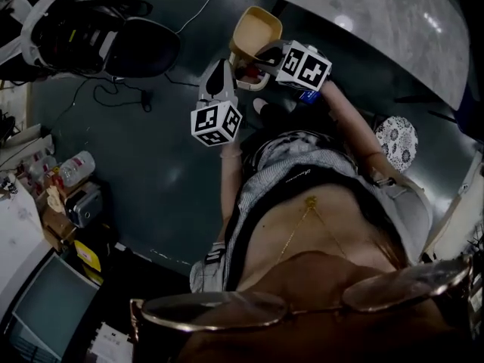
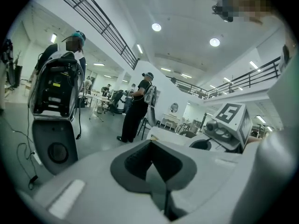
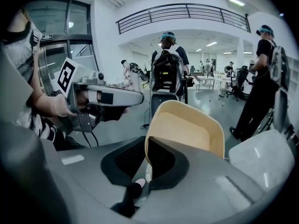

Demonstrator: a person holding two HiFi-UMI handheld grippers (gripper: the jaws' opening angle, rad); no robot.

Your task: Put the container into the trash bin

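Note:
The container (image 1: 255,29) is a tan, open tub, held up over the dark floor in the head view. My right gripper (image 1: 259,54) is shut on its near rim. In the right gripper view the container (image 3: 187,127) stands up between the two dark pads, with the right gripper (image 3: 148,146) clamped on its wall. My left gripper (image 1: 219,70) hangs just left of the tub and holds nothing. In the left gripper view the left gripper (image 2: 150,143) has its jaws closed together at the tip. No trash bin shows in any view.
A grey marble-look table (image 1: 378,21) fills the upper right. A black and white machine (image 1: 83,32) with cables sits on the floor at upper left. Bottles and boxes (image 1: 72,195) crowd the left edge. Several people stand in the hall (image 2: 135,108).

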